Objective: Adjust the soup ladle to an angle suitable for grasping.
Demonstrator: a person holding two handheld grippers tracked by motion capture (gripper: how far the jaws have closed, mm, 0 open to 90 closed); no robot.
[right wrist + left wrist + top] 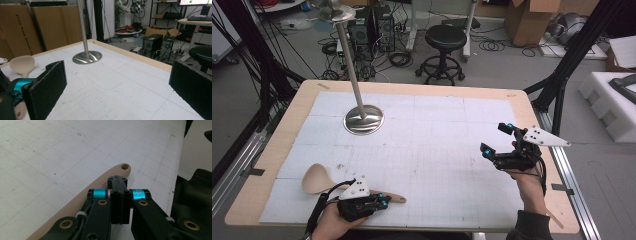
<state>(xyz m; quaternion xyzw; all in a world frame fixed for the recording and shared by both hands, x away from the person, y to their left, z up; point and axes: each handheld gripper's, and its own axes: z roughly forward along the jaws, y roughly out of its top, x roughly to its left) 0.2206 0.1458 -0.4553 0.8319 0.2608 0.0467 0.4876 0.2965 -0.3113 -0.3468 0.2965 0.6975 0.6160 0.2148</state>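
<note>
A beige wooden spoon [315, 178] lies flat near the table's front left, its bowl to the left and its handle pointing right. My left gripper [385, 201] rests over that handle, jaws shut together with nothing visibly between them. In the left gripper view the handle [117, 171] runs beneath and past the left gripper [117, 181], ending in a small hole. My right gripper [494, 137] is held above the table's right side, open wide and empty. The right gripper view looks between its own pads [117, 72] toward the spoon [22, 65].
A metal stand with a round base [363, 120] and a tall pole rises at the back left of the white gridded mat [437, 130]. The wooden table edge [412, 89] borders the mat. A black stool [445, 40], computers and cardboard boxes stand beyond the table.
</note>
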